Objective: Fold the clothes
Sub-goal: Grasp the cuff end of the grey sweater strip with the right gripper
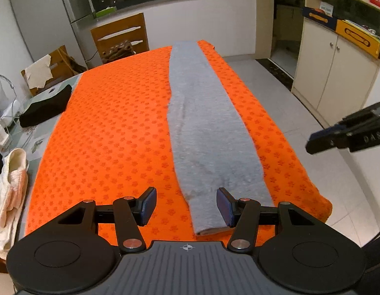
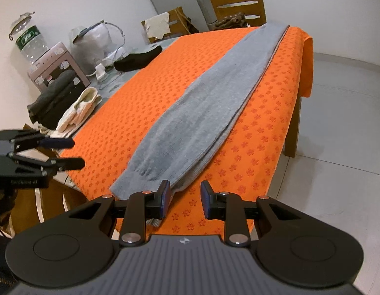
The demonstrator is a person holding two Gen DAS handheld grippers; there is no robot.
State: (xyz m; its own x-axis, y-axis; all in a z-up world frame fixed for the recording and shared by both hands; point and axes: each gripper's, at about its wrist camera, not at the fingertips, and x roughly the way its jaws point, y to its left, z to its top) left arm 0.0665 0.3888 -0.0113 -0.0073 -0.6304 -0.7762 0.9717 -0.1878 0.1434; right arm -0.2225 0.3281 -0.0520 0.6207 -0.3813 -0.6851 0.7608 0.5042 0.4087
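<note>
A long grey knit garment lies folded lengthwise, flat along the orange-covered table's right side.

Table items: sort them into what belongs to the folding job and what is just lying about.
For the job:
- grey garment, folded into a long strip
- orange mat beneath it
- left gripper, open
- right gripper, open

Lying about:
- black pouch
- cream and pink clothes
- dark folded clothes
- water bottle

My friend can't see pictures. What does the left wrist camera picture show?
A long grey garment lies flat along an orange cloth covering a table. The open left gripper hovers above the garment's near end, and the right gripper pokes in from the right edge.
</note>
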